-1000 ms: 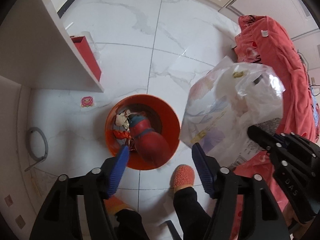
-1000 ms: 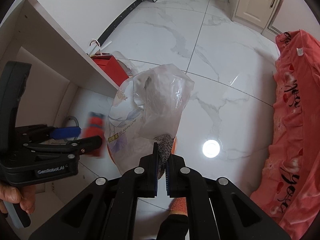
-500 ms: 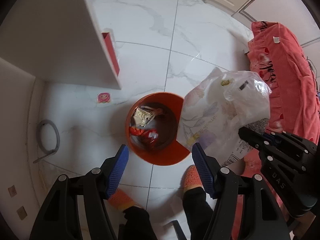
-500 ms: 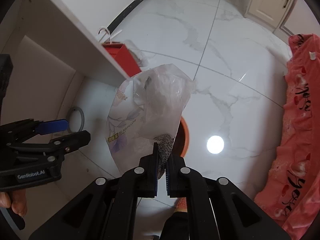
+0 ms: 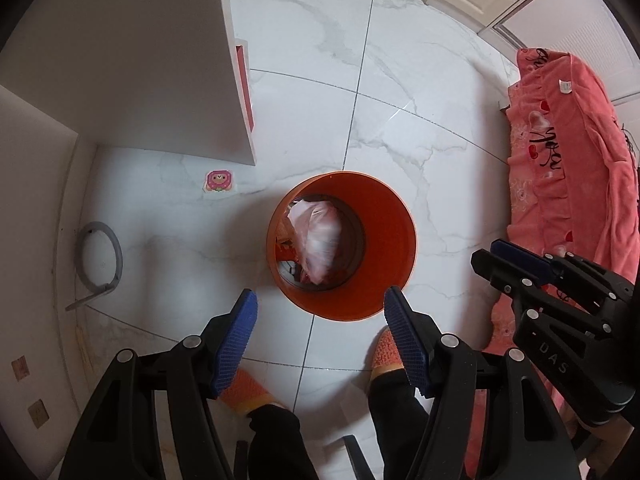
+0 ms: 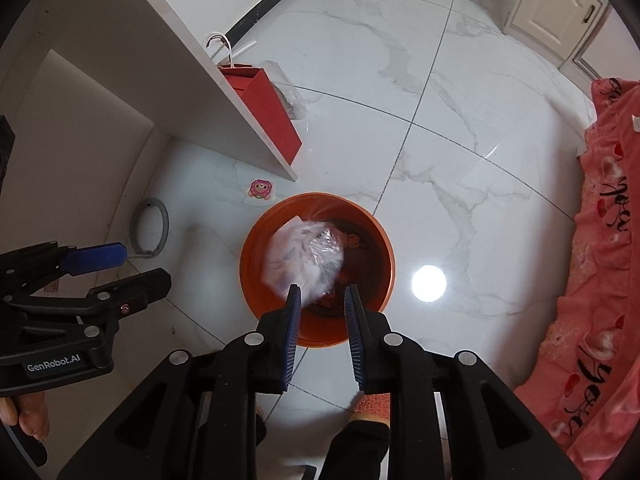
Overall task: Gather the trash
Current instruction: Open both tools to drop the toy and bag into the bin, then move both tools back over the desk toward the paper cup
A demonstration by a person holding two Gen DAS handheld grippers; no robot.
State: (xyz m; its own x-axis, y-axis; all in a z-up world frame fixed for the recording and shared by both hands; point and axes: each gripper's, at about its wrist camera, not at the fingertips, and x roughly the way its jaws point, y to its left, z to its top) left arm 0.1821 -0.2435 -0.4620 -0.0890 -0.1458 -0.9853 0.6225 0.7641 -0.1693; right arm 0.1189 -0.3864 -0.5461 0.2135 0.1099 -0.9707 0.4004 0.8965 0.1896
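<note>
Change observed: the plastic bag (image 6: pixel 304 264) is no longer pinched by the right gripper (image 6: pixel 322 296); half a second ago it was hanging clamped between the blue pads, now it is seen inside the orange bin (image 6: pixel 372 240), at the centre of the right wrist frame.
Right fingers: apart by a narrow gap, having just been opening; nothing is pressed between them, and the bag is seen below and beyond the tips.
Left gripper (image 5: pixel 318 312): fingers held well apart, nothing between them; the same spread is seen in the earlier frames.
Bag position: slumped against the left inner wall of the bin in the left wrist frame, over other rubbish that is only partly visible.
Bin position: upright on the marble floor (image 5: pixel 400 80), just above the orange slippers (image 5: pixel 386 350) at the lower edge.
Task reading: this item is judged deposited; both grippers are free for further trash.
Remaining candidate: a pink sticker (image 5: pixel 219 181) lies on the floor left of the bin, under the white shelf (image 5: pixel 160 60); whether it counts as trash cannot be told.
</note>
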